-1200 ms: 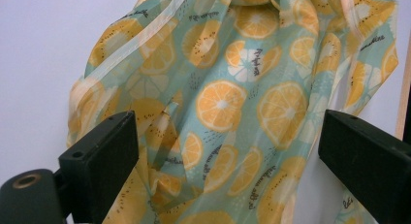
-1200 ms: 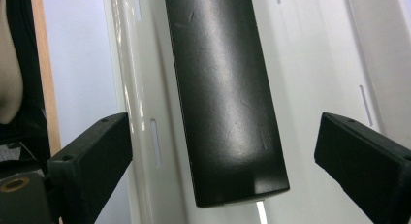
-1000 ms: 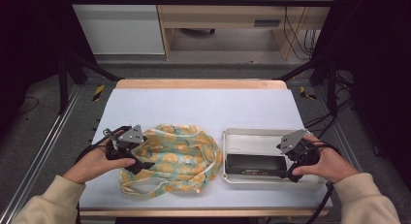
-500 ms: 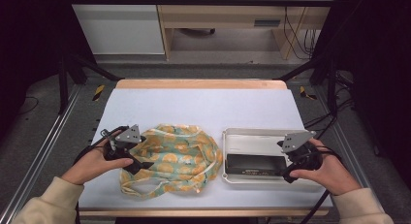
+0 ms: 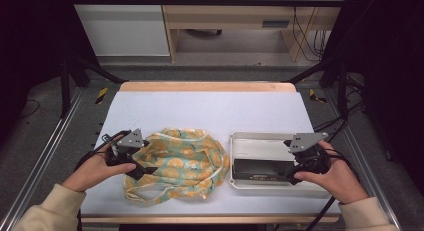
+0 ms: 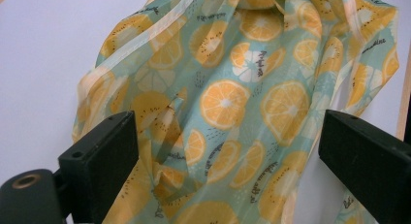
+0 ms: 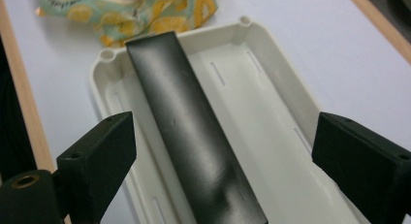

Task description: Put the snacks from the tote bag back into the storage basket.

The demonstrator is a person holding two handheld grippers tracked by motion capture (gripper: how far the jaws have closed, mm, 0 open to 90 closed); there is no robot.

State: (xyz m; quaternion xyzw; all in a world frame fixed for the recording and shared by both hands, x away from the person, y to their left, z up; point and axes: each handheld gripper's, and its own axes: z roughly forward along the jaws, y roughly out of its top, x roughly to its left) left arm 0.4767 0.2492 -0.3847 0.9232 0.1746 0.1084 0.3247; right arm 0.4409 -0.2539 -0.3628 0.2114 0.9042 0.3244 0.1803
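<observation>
A crumpled teal cloth bag printed with orange slices (image 5: pixel 180 162) (image 6: pixel 228 103) lies on the white table, left of centre. My left gripper (image 5: pixel 136 167) (image 6: pixel 228 161) is open at the bag's left edge, its jaws spread wide over the fabric. To the right sits a shallow white tray (image 5: pixel 250 146) (image 7: pixel 271 83) holding a long black bar (image 5: pixel 260 168) (image 7: pixel 194 127) along its near side. My right gripper (image 5: pixel 294 175) (image 7: pixel 228 166) hangs open over the tray's right end, with the bar between its jaws but apart from them.
The table's wooden front edge (image 5: pixel 210 219) runs just below both hands. White tabletop (image 5: pixel 210 111) stretches behind the bag and tray. Black frame posts (image 5: pixel 65 76) and cables (image 5: pixel 345 111) flank the table on both sides.
My right gripper has shifted slightly left and nearer over the tray's right end. The left gripper and the bag have barely moved.
</observation>
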